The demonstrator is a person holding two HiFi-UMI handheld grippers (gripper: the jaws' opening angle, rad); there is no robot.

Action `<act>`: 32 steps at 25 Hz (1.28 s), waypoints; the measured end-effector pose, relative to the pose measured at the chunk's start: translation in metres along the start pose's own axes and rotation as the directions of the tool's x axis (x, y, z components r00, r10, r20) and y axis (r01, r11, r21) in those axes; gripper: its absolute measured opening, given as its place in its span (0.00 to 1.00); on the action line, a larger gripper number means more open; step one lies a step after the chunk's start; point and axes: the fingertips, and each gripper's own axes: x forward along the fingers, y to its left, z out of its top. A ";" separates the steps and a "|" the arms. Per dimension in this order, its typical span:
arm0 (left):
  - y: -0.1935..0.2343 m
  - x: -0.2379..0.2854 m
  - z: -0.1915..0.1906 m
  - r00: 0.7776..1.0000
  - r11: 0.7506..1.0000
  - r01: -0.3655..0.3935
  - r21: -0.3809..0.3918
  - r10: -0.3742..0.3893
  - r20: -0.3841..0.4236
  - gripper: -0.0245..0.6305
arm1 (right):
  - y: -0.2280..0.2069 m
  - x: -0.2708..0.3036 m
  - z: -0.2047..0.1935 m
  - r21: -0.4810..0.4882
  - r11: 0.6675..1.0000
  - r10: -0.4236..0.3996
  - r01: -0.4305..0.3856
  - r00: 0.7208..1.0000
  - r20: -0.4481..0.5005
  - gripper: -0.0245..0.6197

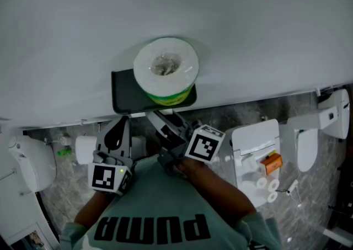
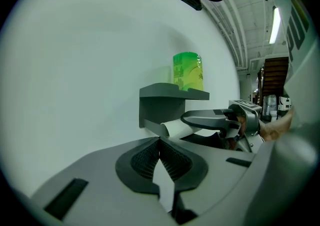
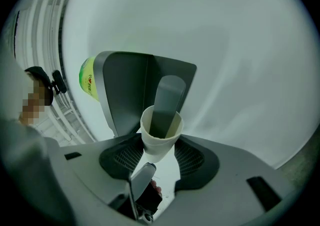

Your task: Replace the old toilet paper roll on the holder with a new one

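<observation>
We look steeply down at a dark grey wall holder [image 1: 126,97]. Its flat top shelf carries the new toilet paper roll [image 1: 165,68], upright in a green wrapper and close against the white wall [image 1: 259,28]. Under the shelf, the holder's arm [image 3: 168,99] runs through the old roll – now only a bare cream cardboard tube [image 3: 159,151].

Our right gripper [image 3: 160,142] has its jaws partly closed, with the pads pressing the tube's two sides. The left gripper [image 2: 160,142] hangs just left of the holder, its jaw tips together with nothing between them.

The shelf edge sits directly above the tube, and the wall is close behind – open room lies toward us and to the sides.

On the marbled floor [image 1: 220,119] to the right, a white boxy unit [image 1: 255,141] bears an orange object [image 1: 271,162] and small white rolls [image 1: 266,184]. Other white fixtures stand at both sides.
</observation>
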 end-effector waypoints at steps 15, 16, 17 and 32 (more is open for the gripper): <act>-0.021 0.016 0.001 1.000 1.000 -0.018 -0.002 0.018 -0.010 0.04 | -0.004 -0.014 0.019 0.019 1.000 0.009 -0.008 1.000 -0.025 0.34; -0.023 0.018 0.001 1.000 1.000 -0.019 -0.001 0.019 -0.010 0.04 | -0.003 -0.015 0.022 0.012 1.000 0.010 -0.009 1.000 -0.027 0.34; -0.025 0.019 0.002 1.000 1.000 -0.021 -0.001 0.021 -0.010 0.04 | -0.003 -0.016 0.024 0.009 1.000 0.011 -0.011 1.000 -0.029 0.34; -0.049 0.028 -0.001 0.999 0.999 -0.053 -0.008 0.053 -0.008 0.04 | -0.008 -0.034 0.047 0.012 1.000 0.027 -0.026 0.999 -0.041 0.33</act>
